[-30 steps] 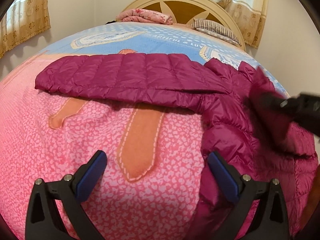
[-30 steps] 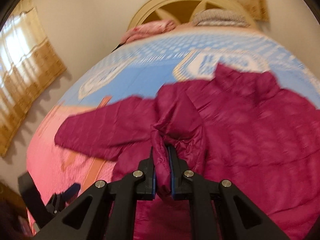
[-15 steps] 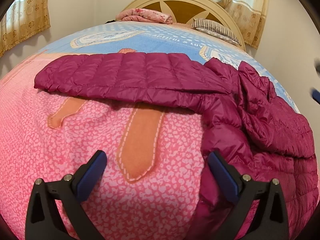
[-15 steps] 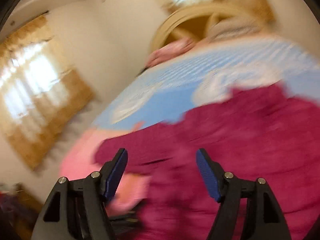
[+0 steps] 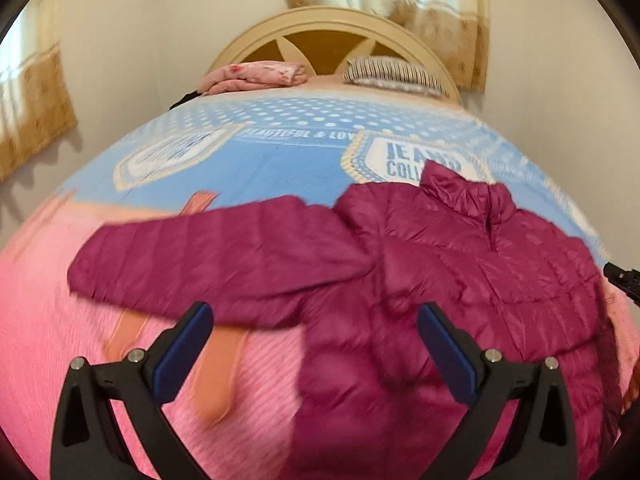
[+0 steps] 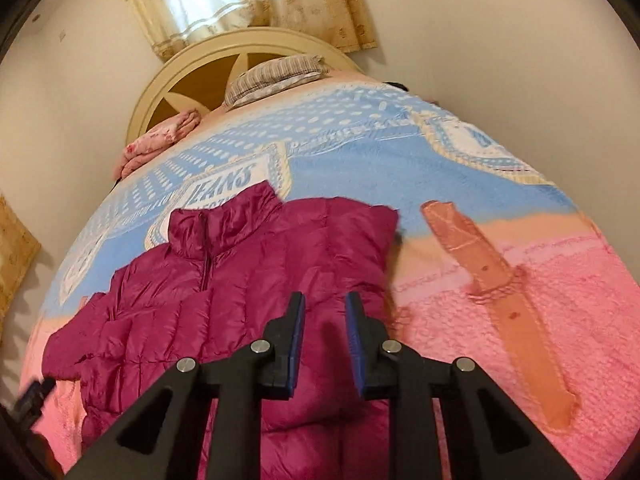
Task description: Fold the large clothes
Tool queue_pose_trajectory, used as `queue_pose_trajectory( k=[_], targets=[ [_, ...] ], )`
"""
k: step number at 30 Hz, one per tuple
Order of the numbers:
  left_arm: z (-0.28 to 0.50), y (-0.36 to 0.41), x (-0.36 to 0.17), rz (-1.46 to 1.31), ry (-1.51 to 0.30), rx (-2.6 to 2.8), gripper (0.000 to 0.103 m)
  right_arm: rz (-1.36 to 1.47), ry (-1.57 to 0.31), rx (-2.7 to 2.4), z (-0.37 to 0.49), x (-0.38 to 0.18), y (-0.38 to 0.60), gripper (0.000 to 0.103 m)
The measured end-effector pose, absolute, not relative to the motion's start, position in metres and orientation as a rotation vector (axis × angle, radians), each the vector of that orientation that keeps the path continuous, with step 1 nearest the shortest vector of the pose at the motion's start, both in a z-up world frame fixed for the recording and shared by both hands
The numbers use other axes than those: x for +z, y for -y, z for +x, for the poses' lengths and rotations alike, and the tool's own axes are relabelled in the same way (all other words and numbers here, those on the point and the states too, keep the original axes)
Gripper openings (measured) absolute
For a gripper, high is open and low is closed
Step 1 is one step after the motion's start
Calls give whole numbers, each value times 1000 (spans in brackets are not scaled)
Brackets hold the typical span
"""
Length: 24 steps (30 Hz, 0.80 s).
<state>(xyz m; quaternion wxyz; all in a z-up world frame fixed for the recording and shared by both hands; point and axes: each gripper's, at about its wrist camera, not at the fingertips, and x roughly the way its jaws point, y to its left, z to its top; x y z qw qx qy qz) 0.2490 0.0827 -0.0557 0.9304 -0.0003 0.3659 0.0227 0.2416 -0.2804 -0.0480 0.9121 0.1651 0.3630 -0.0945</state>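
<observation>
Magenta quilted puffer jacket (image 5: 460,272): flat on bed, sleeve outstretched.
Left gripper (image 5: 316,354): released, empty.
Right gripper (image 6: 325,334): narrowly parted, empty.
Risk: slippery fabric escaping a shallow pinch.

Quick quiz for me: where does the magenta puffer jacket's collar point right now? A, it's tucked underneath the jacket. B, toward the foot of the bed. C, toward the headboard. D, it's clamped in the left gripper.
C: the jacket lies flat on the bedspread with its collar at the far end, nearest the headboard; the left gripper is open and holds nothing.
</observation>
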Motion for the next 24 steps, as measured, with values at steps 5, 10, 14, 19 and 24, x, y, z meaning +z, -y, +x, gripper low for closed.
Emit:
queue_pose_trajectory(
  k=[5, 10, 14, 19, 24],
  targets=[
    [290, -52, -86, 65, -835, 145, 103, 323, -849, -193, 258, -76, 275, 21],
    [291, -53, -125, 28, -882, 170, 103, 351, -913, -173, 249, -105, 292, 18],
    [288, -63, -129, -40, -887, 166, 103, 353, -922, -203, 248, -92, 290, 17],
    [289, -70, -134, -99, -901, 149, 103, 361, -760, -236, 261, -50, 282, 20],
    [285, -73, -134, -139, -905, 131, 103, 366, -903, -263, 298, -96, 278, 20]
  ],
)
